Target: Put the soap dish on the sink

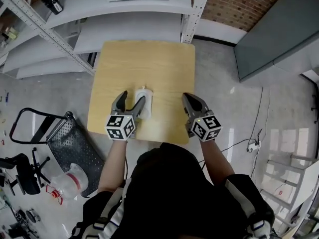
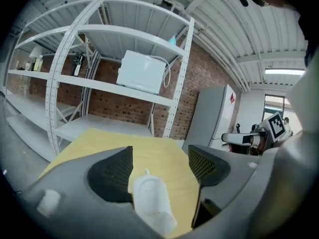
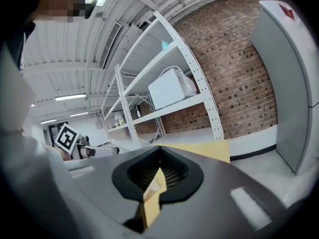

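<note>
Left gripper jaws wide apart. The white soap dish lies on the wooden table between them, close to one pad, and as far as I can judge it is unclamped. Right gripper jaws closed, empty. No sink in view, so I'd centre the dish, close squarely across its sides and lift level.
</note>
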Action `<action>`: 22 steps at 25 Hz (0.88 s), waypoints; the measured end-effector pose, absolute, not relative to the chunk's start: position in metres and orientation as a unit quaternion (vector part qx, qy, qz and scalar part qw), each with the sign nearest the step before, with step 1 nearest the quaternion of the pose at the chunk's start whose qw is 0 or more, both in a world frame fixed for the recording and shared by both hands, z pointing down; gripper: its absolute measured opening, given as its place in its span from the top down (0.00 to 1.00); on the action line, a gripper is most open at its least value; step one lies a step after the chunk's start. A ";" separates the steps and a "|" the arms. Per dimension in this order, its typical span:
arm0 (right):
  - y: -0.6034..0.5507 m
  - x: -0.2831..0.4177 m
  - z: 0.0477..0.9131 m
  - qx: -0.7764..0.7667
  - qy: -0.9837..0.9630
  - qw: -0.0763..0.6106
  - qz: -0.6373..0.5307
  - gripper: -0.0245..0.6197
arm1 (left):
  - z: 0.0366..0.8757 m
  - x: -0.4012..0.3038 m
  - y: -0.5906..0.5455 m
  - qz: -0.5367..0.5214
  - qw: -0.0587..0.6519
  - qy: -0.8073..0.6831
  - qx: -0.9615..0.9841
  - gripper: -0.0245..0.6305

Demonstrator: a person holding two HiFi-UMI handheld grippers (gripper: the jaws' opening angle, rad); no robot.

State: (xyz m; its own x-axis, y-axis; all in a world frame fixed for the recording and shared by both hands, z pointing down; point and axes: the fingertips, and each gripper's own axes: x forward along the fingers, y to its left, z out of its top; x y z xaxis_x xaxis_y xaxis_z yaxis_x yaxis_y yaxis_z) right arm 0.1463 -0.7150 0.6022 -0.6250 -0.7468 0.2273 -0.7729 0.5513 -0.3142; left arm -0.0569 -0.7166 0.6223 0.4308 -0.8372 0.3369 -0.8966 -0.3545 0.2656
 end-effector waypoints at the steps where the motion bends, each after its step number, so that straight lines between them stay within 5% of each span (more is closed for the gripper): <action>1: -0.710 0.145 0.595 0.436 -0.879 0.028 0.190 0.95 | 0.613 -0.059 -0.711 0.061 0.200 -0.529 0.823 0.44; 7: -0.663 0.142 0.558 0.466 -0.868 -0.006 0.171 0.95 | 0.572 -0.098 -0.668 0.030 0.162 -0.570 0.805 0.96; 22: -0.552 0.164 0.528 0.534 -0.839 0.008 0.107 0.95 | 0.528 -0.095 -0.595 -0.033 0.141 -0.508 0.849 0.96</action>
